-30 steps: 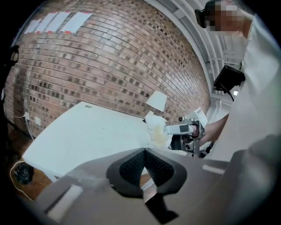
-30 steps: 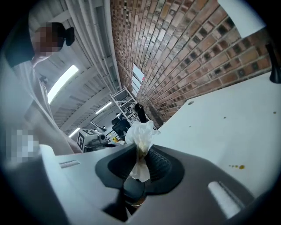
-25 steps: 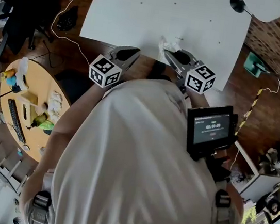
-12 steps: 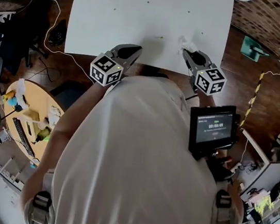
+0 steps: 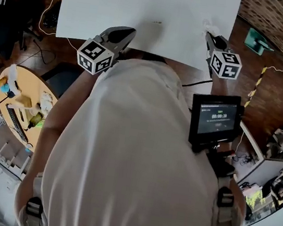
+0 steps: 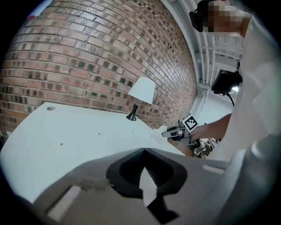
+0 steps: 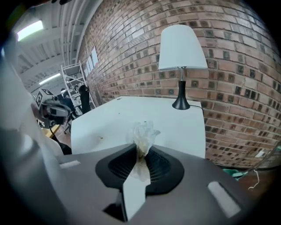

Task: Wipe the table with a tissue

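Observation:
A crumpled white tissue (image 7: 142,133) sticks up from between the jaws of my right gripper (image 7: 141,148), which is shut on it. In the head view that right gripper (image 5: 211,36) and the tissue (image 5: 209,26) are over the near right corner of the white table (image 5: 146,10). My left gripper (image 5: 127,31) hangs at the table's near edge, left of the middle. Its jaws are pressed together with nothing in them in the left gripper (image 6: 144,150) view. A few small brown specks (image 6: 60,143) and a darker spot (image 5: 156,21) mark the tabletop.
A white-shaded lamp (image 7: 181,57) on a black base stands at the table's far end, by a brick wall (image 6: 88,57). A round wooden table (image 5: 24,103) with clutter is at the left on the floor. A cable (image 5: 52,2) trails beside the table's left side.
My right gripper has carried the tissue rightward along the table's near edge to its right corner. The left gripper has drifted a little to the left.

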A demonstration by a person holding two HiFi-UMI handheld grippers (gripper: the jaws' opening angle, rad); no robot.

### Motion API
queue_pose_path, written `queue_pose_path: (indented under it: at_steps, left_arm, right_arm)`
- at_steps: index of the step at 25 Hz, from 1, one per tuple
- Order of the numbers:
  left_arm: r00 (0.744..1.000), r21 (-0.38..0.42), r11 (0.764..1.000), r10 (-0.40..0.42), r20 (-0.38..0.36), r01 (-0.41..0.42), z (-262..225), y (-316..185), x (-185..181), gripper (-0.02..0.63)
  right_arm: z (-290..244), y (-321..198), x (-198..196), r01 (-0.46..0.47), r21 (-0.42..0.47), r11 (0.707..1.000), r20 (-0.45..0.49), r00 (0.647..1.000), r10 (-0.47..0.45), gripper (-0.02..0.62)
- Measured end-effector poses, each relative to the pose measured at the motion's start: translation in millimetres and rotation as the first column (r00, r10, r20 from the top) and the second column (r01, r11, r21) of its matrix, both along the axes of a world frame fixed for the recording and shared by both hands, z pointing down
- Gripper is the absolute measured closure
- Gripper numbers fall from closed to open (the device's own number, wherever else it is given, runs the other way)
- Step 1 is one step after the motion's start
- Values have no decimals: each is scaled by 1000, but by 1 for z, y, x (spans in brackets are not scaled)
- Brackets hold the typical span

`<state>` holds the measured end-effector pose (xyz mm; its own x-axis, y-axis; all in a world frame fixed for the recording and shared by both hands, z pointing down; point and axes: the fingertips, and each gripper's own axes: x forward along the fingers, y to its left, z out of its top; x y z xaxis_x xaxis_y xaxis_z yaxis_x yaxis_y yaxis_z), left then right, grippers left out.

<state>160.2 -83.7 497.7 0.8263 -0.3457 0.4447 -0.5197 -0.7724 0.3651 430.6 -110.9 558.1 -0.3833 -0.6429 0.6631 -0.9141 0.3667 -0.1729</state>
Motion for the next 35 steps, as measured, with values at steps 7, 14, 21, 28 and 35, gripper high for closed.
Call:
queue_pose_path:
  at_steps: [7,14,21,28,35]
  left_arm:
    - [1000,-53,999,-3,-13,2,15,-1,-19,601]
    - [999,-37,998,50,-1,-50,3,-12,-9,601]
    - [999,-55,998,40,13,-40,4,0,-5,601]
    - [1000,-46,999,19,12,-18,5,1,-10,601]
    - [1000,-48,999,25,18,-24,9,4,-6,601]
  right_arm:
    - [21,-26,15,31,-71,997,-202,978,-45,525]
    - [24,-44,41,62,-123,990,-343,934,-101,525]
    - [39,-51,52,128,-210,969,-452,866,-213,525]
    - [45,-48,28,165,-204,965,-519,818,-250,535]
    - [53,-46,1,224,-178,958,-542,791,-286,541]
